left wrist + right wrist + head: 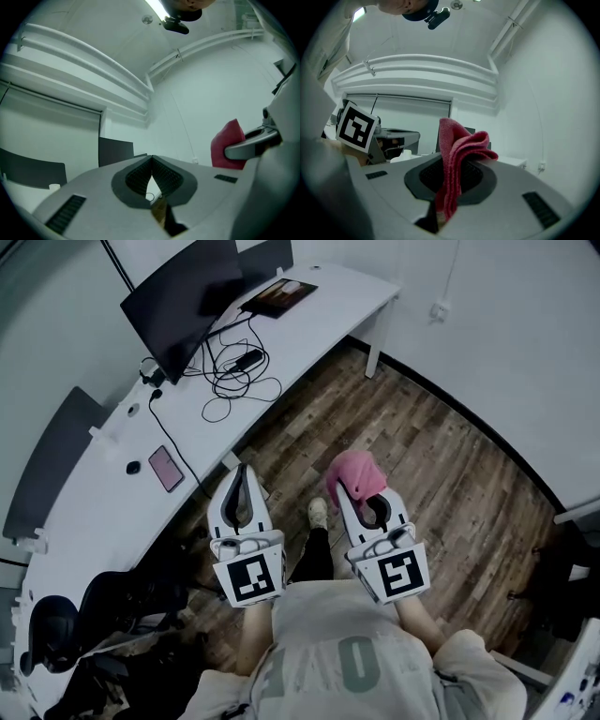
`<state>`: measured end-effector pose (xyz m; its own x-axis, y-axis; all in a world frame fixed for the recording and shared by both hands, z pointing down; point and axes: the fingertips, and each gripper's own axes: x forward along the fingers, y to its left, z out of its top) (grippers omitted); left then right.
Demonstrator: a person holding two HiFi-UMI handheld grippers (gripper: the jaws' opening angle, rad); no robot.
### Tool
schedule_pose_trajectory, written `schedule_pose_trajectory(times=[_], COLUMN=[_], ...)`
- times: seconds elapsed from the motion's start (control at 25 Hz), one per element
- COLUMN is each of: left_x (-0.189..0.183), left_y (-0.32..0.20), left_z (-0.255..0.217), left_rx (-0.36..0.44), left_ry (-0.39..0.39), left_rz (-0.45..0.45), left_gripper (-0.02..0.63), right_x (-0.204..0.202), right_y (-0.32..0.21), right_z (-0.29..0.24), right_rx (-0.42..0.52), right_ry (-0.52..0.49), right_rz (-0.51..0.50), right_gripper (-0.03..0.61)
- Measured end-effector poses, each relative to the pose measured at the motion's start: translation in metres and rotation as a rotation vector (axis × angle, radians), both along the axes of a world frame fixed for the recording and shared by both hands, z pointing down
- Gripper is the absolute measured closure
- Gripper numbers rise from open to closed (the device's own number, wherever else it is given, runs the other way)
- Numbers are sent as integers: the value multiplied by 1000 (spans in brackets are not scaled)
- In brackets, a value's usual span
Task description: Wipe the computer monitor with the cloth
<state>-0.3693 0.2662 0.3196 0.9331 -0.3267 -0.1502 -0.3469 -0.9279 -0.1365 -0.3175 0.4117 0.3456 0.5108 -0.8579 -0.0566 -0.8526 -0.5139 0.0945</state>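
Observation:
A dark computer monitor (183, 298) stands on the long white desk (309, 329) at the upper left of the head view, some way ahead of both grippers. My right gripper (348, 492) is shut on a bunched pink cloth (355, 472), which sticks up between its jaws; the same cloth (457, 154) fills the middle of the right gripper view. My left gripper (242, 476) is shut with nothing in it, its jaws meeting at the tip (151, 161). Both grippers are held over the wooden floor, in front of the person's chest. The monitor (115, 150) shows small past the left jaws.
Tangled black cables (232, 371) and a dark pad (281, 296) lie on the desk right of the monitor. A pink phone (166, 468) rests nearer the left. A black office chair (112, 601) stands at the lower left. A second dark screen (52, 460) stands further left.

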Motion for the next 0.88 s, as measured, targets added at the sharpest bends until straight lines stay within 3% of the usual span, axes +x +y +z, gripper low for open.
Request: schedule_pose_trajectory(times=[0.28,0.64,0.88], left_x=[97,269,346], left_y=[-56,-189,-241], left_z=[14,-47,-62], left_rx=[-8,7,15], left_ry=[33,108,96], left_rz=[10,-77,-100], left_gripper=[598,598,598], right_x=[95,279,351], right_y=[-68,-213,-290], right_z=[20,-43,-65], right_rx=[-8,58,97], right_ry=[13,76,64], right_rz=[-22,-127,-205], right_gripper=[525,525,525])
